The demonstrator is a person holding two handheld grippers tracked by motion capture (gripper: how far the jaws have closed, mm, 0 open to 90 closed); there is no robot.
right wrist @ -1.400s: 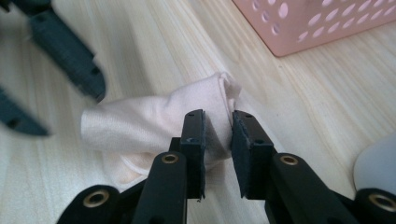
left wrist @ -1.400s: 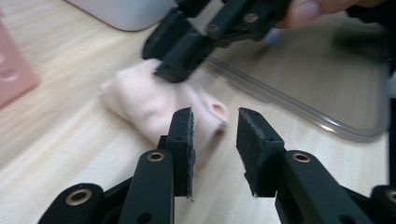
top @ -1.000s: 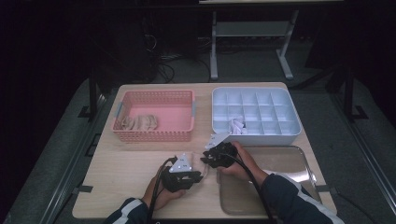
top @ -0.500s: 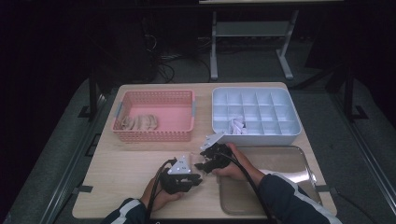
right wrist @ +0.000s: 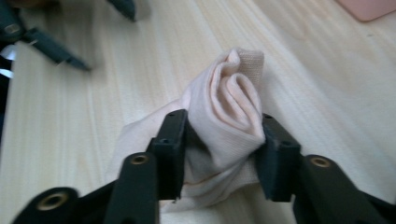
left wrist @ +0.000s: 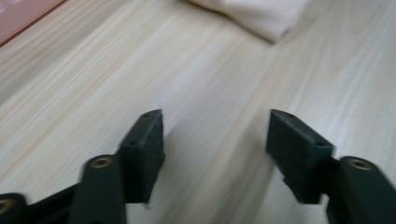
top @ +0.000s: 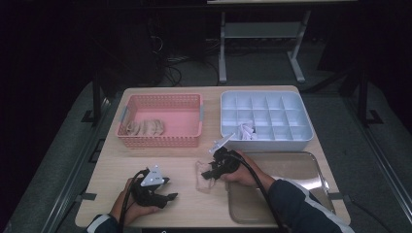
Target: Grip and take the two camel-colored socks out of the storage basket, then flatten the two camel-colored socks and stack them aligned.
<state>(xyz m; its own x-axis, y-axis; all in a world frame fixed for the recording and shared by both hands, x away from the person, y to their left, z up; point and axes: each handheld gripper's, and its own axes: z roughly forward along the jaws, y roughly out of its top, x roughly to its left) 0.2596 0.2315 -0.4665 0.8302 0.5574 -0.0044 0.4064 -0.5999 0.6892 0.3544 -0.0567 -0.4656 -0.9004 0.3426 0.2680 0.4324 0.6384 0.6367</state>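
The left claw (top: 165, 196) lay low over the near part of the desk (top: 111, 165), well apart from the sock (top: 206, 177). Its jaws had just been opening and stood wide with nothing between them, only bare wood. The right claw (right wrist: 222, 149) sat further in, just left of the metal tray (top: 291, 170). Its jaws had just been closing and pressed on both sides of the bunched, pale pink sock, which rested on the desk between claw and tray edge. Beyond the sock, the pink basket (top: 160, 141) stood to the far left, holding more folded socks (top: 143, 127). The white divided box (top: 265, 138) stood to the far right, directly behind the tray.
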